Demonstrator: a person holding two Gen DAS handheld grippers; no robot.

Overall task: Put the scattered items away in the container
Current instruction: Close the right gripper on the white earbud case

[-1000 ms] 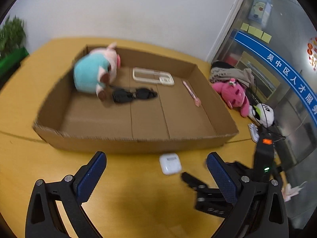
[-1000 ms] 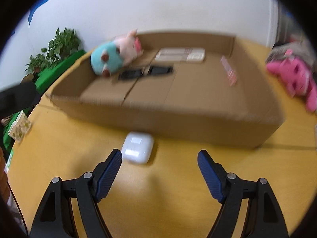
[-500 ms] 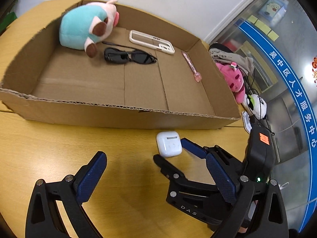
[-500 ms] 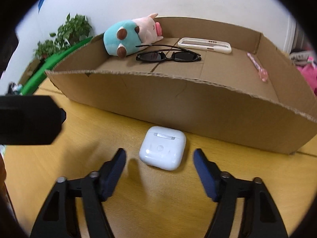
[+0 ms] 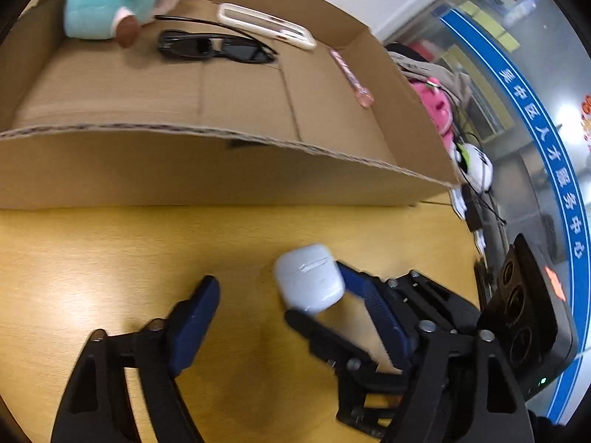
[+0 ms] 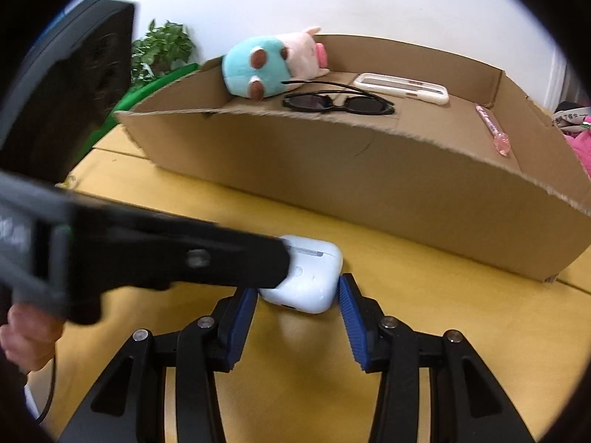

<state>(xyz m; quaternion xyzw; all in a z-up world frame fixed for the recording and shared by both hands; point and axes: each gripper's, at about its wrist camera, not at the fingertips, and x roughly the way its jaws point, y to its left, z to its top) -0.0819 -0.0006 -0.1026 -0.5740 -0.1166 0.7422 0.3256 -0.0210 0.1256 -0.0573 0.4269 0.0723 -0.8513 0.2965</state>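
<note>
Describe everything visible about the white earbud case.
The earbud case is small, rounded, glossy white plastic, shut, with a lid seam and a small round button on its side. It lies on the yellow table, outside the cardboard box. The right gripper, which has just been closing, flanks it; pad contact is unclear. A left gripper finger overlaps its near-left side.

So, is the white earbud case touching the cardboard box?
Apart. The right wrist view shows bare table between the white earbud case and the cardboard box.
</note>
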